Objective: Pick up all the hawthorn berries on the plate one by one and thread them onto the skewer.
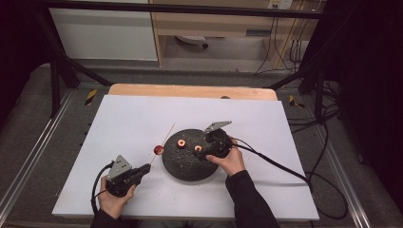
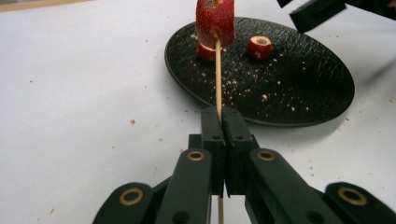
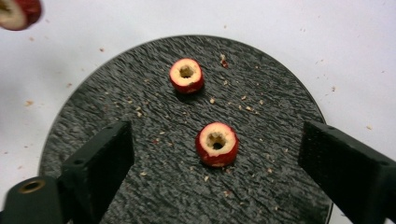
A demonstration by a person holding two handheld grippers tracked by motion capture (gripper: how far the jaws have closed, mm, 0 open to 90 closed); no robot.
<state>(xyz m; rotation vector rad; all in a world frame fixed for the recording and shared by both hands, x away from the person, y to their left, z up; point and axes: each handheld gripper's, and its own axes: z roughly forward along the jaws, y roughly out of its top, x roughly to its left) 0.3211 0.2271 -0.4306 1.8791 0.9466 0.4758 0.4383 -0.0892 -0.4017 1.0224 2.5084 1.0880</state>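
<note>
My left gripper (image 2: 220, 115) is shut on a thin wooden skewer (image 2: 217, 74), which points up and away from it. A red fruit piece (image 2: 215, 21) with a pale cored middle is threaded near the skewer's far end. In the high view this gripper (image 1: 145, 168) sits left of the black round plate (image 1: 187, 166), with the skewered piece (image 1: 158, 150) just off the plate's left rim. My right gripper (image 3: 218, 136) hovers open over the plate (image 3: 140, 140). Its jaws stand well apart on either side of a cored fruit piece (image 3: 217, 143). A second cored piece (image 3: 187, 74) lies farther off.
The plate stands on a white sheet (image 1: 123, 123) that covers a wooden table (image 1: 190, 90). Crumbs (image 2: 233, 84) are scattered over the plate and the sheet. Each gripper trails a black cable (image 1: 275, 164). Metal frame legs (image 1: 54, 85) stand beyond the table.
</note>
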